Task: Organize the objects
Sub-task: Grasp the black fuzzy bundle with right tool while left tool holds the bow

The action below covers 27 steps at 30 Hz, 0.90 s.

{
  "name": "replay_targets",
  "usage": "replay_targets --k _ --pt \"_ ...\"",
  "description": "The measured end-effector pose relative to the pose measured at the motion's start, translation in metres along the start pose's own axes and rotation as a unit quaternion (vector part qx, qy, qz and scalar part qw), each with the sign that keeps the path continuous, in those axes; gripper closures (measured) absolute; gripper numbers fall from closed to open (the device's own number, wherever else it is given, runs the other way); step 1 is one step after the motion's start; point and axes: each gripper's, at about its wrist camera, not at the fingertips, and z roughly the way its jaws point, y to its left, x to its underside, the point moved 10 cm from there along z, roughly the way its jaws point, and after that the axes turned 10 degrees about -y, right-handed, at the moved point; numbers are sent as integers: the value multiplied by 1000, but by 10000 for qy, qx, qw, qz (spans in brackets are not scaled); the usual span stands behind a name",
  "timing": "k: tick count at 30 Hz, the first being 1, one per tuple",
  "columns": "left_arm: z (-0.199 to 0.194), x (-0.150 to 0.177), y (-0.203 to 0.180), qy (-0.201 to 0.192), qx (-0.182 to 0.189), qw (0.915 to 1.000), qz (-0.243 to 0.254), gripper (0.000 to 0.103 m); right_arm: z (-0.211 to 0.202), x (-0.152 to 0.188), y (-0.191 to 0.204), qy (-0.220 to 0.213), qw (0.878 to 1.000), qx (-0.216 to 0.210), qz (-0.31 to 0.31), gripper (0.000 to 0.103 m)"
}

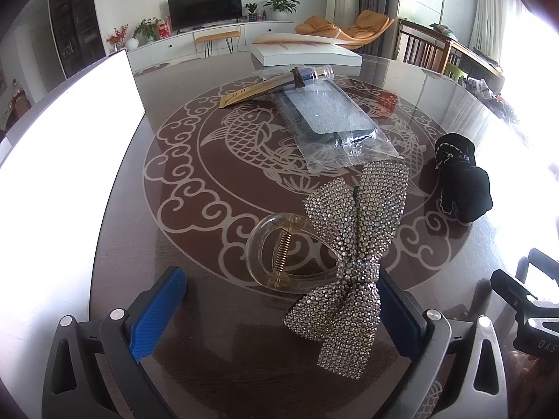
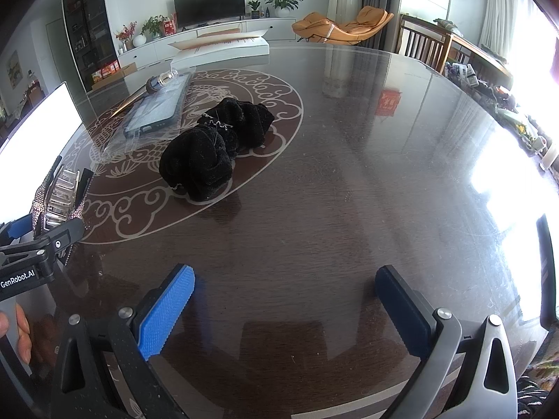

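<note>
Worktop (image 2: 349, 181) inventory: five loose items

One rhinestone bow clip (image 1: 349, 244) at lower centre between the wide-open left hand-held gripper (image 1: 279, 300); one black scrunchie (image 2: 213, 143), bagged phone case (image 1: 325, 111), comb (image 1: 258, 89), box (image 1: 304, 54). Right hand-held gripper (image 2: 284, 296) wide open, empty. Legible: "GenRobot.AI".

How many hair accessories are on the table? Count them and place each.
3: clear claw clip and rhinestone bow between the left jaws; black scrunchie ahead of the right gripper.
</note>
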Motion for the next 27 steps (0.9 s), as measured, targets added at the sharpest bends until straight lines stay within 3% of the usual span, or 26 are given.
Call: replay_targets --k 5,8,10,14,18,20,22,24,27 --pt "0 0 0 -1 1 10000 1 0 4 -4 3 115 9999 -78 -60 0" --pt "0 0 0 -1 2 10000 0 0 15 -21 19 416 9979 -497 -19 0" --pt "0 0 0 -1 3 10000 -2 0 16 -44 27 325 9971 -663 206 0" --pt "0 0 0 -1 2 10000 1 0 36 -84 49 388 9971 -629 206 0" --pt "-1 0 0 -1 2 10000 1 0 66 -91 62 684 9966 -435 127 0" --pt "-1 0 0 -1 2 10000 1 0 73 -87 62 674 9966 -435 210 11" --pt "-1 0 0 -2 3 10000 1 0 74 -84 58 572 9973 -434 171 41" --pt "-1 1 0 5 7 10000 4 0 69 -82 56 430 9973 -579 127 56" --pt "-1 1 0 2 8 10000 3 0 57 -71 46 285 9979 -582 19 59"
